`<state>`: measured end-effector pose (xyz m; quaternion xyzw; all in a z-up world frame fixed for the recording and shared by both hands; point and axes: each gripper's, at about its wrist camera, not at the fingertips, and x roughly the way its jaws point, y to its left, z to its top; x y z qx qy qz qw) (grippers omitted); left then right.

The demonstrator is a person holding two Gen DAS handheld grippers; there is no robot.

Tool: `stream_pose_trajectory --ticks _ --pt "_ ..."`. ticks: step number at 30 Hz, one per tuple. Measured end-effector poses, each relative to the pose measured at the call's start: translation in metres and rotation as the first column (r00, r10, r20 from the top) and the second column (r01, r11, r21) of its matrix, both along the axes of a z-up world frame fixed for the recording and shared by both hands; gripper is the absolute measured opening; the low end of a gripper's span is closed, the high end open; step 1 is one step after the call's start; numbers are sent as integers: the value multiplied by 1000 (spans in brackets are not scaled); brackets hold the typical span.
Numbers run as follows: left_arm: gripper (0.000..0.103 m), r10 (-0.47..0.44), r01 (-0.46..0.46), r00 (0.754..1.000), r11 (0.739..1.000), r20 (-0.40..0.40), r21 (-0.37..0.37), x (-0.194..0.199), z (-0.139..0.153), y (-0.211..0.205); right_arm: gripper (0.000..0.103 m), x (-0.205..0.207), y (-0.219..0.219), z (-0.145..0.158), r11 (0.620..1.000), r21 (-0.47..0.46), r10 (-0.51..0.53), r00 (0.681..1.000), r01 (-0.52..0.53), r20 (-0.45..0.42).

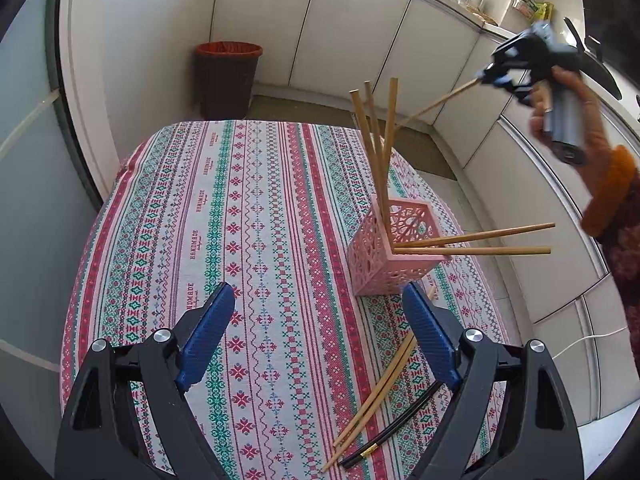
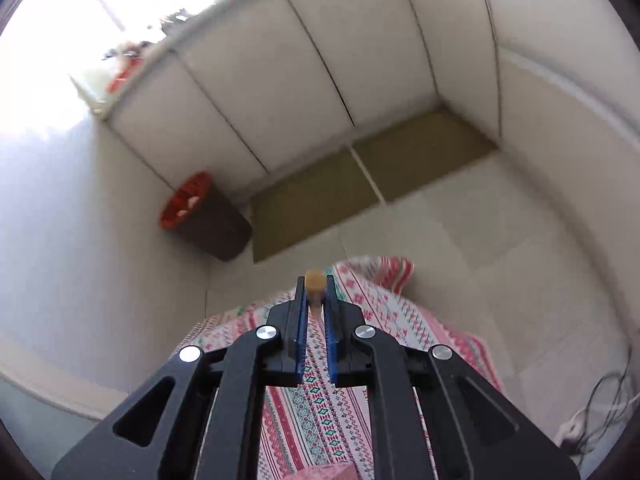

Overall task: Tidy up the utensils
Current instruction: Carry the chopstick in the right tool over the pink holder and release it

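**One chopstick in the air, on its way to the pink holder**

The right gripper (image 2: 317,294) is pressed on a wooden chopstick (image 1: 436,104), high above the pink holder (image 1: 390,252), whose five sticks lean out in different directions. The stick points down from the fingers toward the holder's opening, so I judge that the step in hand is the insertion. The next move calls for bringing the lower tip over the opening and then letting go.

The left gripper (image 1: 320,336) is spread and holds nothing. Just beside its right finger, loose chopsticks (image 1: 380,384) and a black pair (image 1: 394,420) lie on the patterned tablecloth (image 1: 248,220).
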<state>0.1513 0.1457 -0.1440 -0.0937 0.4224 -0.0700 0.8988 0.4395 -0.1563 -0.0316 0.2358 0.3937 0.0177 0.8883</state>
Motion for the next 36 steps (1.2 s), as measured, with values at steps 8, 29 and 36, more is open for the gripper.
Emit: stream_pose_trajectory --ticks 8,29,36 --pt "82 2 -2 999 1000 43 -6 -13 13 -1 8 -102 29 89 994 -77 95 980 -83 174" --pt "82 14 -13 998 1000 61 -14 -23 22 10 8 -180 71 45 977 -146 164 985 -154 55" --pt "82 11 -10 998 1000 70 -11 -24 26 6 17 -179 88 15 961 -170 223 975 -218 10"
